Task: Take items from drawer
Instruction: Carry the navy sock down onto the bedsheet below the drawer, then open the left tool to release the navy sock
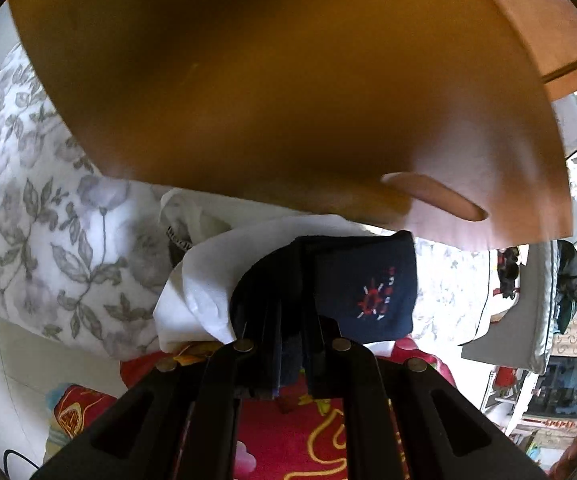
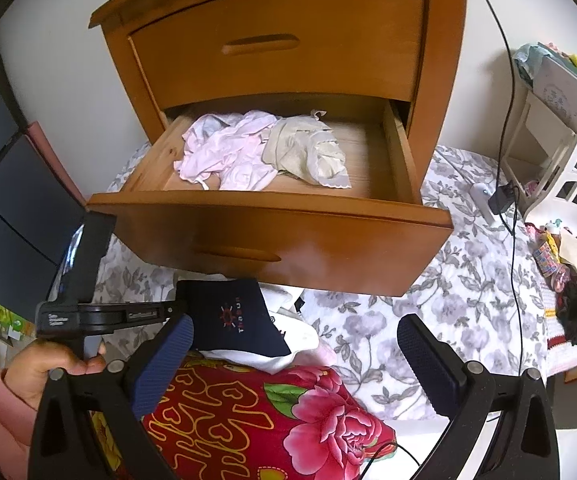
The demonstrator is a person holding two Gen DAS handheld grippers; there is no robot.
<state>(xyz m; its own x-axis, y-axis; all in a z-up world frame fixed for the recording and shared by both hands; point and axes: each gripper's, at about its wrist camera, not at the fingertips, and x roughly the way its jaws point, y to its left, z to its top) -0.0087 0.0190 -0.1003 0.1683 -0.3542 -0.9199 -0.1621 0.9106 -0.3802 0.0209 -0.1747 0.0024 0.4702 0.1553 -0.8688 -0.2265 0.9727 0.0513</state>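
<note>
Left wrist, hand-held gripper (image 1: 288, 344) clamping navy garment (image 1: 364, 280)

Left gripper (image 1: 288, 316) is clamped on a navy folded cloth w/ a red-white emblem (image 1: 368, 292). Crumpled white fabric (image 1: 204, 280) lies just left of it, touching. Curved brown wooden drawer front w/ slot handle (image 1: 272, 88) fills the top, blurred. Grey-floral white quilt (image 1: 36, 216) at left; red blanket w/ yellow pattern (image 1: 288, 436) below.
</note>
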